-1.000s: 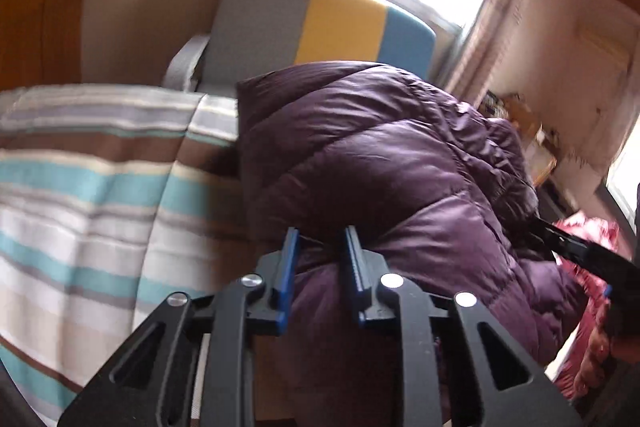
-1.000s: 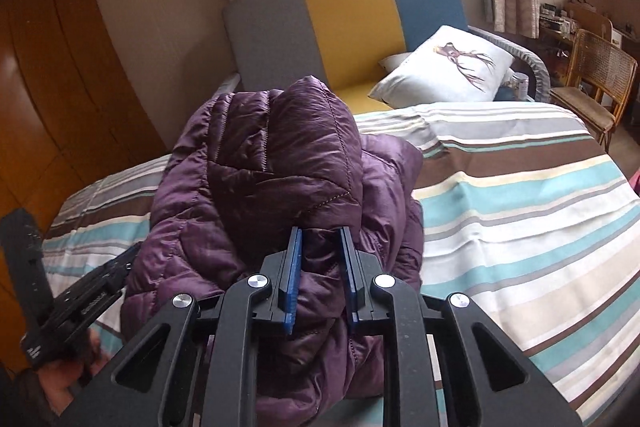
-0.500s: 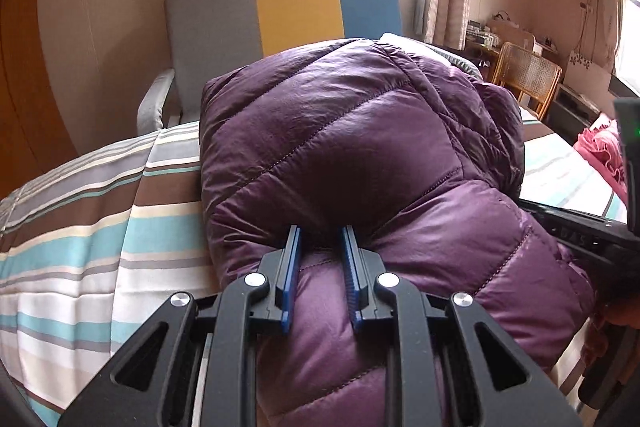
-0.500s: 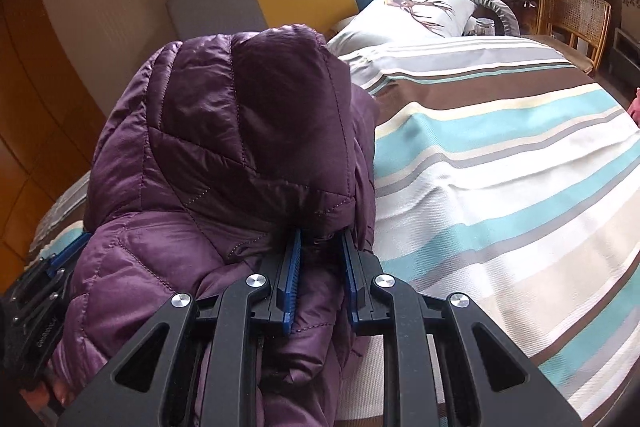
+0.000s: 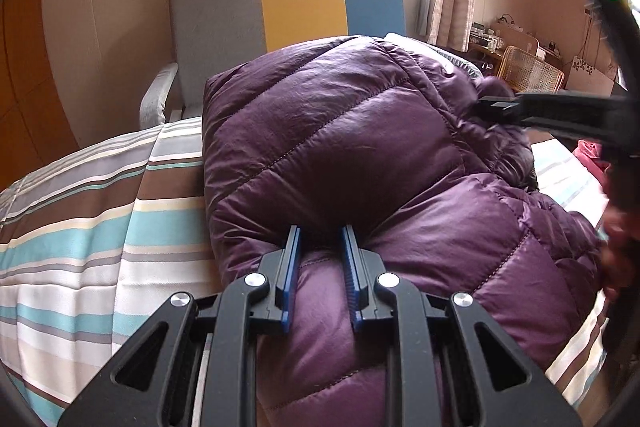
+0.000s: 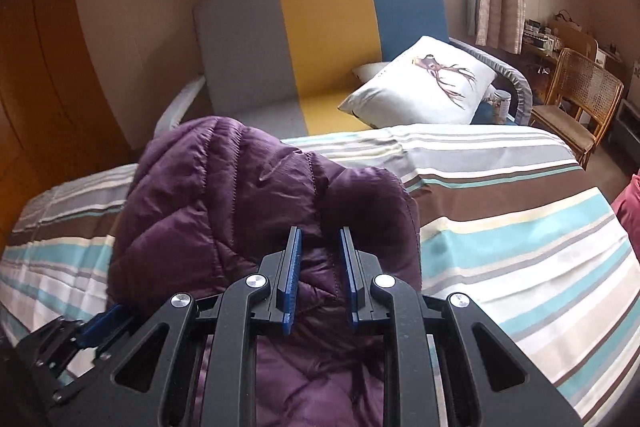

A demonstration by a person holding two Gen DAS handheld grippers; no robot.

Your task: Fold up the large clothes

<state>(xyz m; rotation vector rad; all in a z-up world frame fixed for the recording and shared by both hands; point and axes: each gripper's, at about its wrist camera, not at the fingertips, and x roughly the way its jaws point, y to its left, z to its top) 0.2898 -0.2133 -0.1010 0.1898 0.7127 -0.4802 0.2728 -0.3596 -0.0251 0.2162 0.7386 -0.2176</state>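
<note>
A purple quilted down jacket (image 5: 360, 155) lies bunched on the striped bed cover (image 5: 100, 235). My left gripper (image 5: 320, 251) is shut on a fold of its near edge. In the right wrist view the jacket (image 6: 224, 211) is heaped at the left, and my right gripper (image 6: 318, 251) is shut on its edge. The right gripper also shows in the left wrist view (image 5: 560, 115) at the far right, reaching over the jacket. The left gripper shows in the right wrist view (image 6: 96, 323) at the lower left.
A grey, yellow and blue armchair (image 6: 328, 39) stands behind the bed with a white deer-print pillow (image 6: 432, 83) on it. A rattan chair (image 6: 576, 95) and a cluttered desk are at the right. A wooden wardrobe (image 6: 36, 75) is at the left. A red cloth (image 5: 588, 151) lies right.
Both grippers have moved forward over the bed with the jacket, and the views have levelled. The right side of the jacket has come down from its raised fold into a lower heap.
</note>
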